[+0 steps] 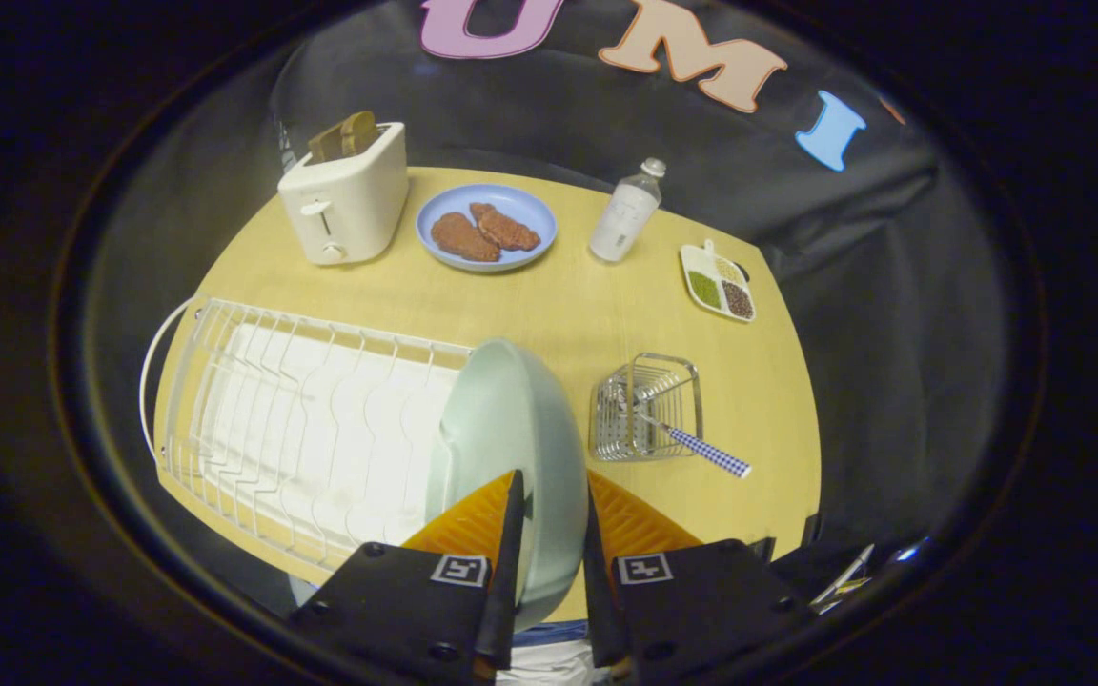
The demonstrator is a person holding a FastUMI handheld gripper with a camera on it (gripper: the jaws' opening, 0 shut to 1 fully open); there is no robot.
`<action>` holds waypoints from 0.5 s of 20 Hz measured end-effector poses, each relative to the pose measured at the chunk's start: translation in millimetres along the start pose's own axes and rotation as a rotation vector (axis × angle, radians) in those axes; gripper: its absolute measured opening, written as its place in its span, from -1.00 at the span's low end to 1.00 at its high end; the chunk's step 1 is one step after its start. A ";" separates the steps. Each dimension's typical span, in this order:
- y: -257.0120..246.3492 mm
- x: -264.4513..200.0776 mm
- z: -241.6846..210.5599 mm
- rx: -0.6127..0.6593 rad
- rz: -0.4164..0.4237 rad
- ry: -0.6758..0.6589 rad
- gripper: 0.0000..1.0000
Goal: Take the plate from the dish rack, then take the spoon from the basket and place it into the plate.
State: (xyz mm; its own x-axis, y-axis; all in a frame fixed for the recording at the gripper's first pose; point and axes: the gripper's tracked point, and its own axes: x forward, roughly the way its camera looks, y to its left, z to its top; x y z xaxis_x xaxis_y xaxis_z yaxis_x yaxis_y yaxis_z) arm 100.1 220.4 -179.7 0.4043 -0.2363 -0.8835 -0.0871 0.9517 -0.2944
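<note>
Two orange fingers [473, 519] of my gripper [554, 495] are nearly closed, one on each face of the pale green plate [511, 429], pinching it by its near rim. I hold it on edge because that is how it stood in the white wire dish rack [273, 410], upright between the wires; gripping the rim across its thin section is the only hold such narrow tongs can get on a wide plate. It sits at the right end of the rack, and I cannot tell whether its lower edge is off the wires yet or resting on them.

Just right of the plate stands the small wire basket [646, 408], with the spoon [697, 446] leaning out of it, its blue-checked handle pointing toward me and to the right, which should make it easy to take once the plate lies flat. I judge that the bare yellow table [587, 305] beyond the basket is the natural spot to lay it.

Farther off, well apart from my work, are a toaster [344, 195] with bread, a blue plate of meat [486, 229], a bottle [627, 211] and a small divided dish [719, 283]
</note>
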 end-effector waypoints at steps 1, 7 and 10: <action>0.0 -0.3 0.1 -0.007 0.002 -0.005 -0.30; -4.0 -17.5 7.9 -0.041 -0.062 -0.066 -0.41; -9.6 -27.1 15.8 -0.049 -0.123 -0.093 -0.42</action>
State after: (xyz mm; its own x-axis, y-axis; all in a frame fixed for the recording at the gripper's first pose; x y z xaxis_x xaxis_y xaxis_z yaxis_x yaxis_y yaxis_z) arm 104.4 220.8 -147.1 0.4969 -0.3290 -0.8030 -0.0752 0.9055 -0.4175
